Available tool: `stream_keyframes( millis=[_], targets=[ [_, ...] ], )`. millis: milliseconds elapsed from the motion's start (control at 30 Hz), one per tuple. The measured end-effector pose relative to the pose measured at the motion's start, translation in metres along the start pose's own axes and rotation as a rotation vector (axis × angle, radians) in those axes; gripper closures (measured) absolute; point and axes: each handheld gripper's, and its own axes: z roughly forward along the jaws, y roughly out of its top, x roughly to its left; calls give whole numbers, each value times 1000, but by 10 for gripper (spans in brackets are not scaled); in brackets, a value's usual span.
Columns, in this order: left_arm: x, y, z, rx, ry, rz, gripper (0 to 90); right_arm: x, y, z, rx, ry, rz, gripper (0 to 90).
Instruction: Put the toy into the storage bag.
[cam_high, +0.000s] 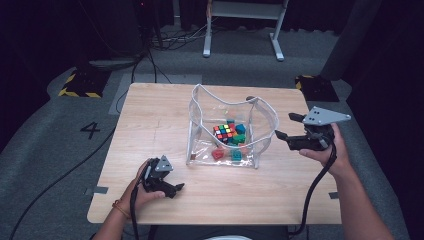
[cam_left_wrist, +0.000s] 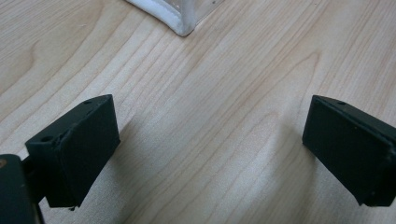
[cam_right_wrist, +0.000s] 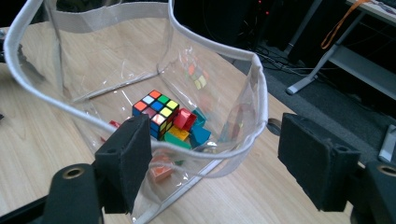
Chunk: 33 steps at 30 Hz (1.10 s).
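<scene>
A clear plastic bag (cam_high: 260, 117) with a white rim stands open in the middle of the wooden table (cam_high: 150, 120). Inside lie a Rubik's cube (cam_high: 224, 132) and several coloured blocks (cam_high: 237, 155). My right gripper (cam_high: 287, 126) hovers just right of the bag, its jaws open and empty, pointing at the rim. In the right gripper view the open gripper (cam_right_wrist: 217, 144) frames the bag's rim (cam_right_wrist: 187, 151), with the cube (cam_right_wrist: 156, 109) beyond. My left gripper (cam_high: 172, 189) rests low near the front left of the table, open (cam_left_wrist: 210, 119) over bare wood, with a bag corner (cam_left_wrist: 182, 23) just ahead.
The table's front edge (cam_high: 210, 222) lies close to the left hand. A white desk frame (cam_high: 240, 30) and cables lie on the floor beyond the table. Yellow-black marked blocks (cam_high: 82, 85) sit on the floor at the far left and right.
</scene>
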Motion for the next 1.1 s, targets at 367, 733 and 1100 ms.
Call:
stream_keyframes(
  millis=[367, 733, 1100],
  targets=[
    [0, 0, 0, 0, 0, -1, 39, 5, -26, -2, 27, 17, 19, 260],
    [0, 0, 0, 0, 0, 0, 39, 9, -49, 7, 80, 36, 21, 260],
    [0, 0, 0, 0, 0, 0, 39, 14, -75, 20, 162, 27, 17, 257]
  ],
)
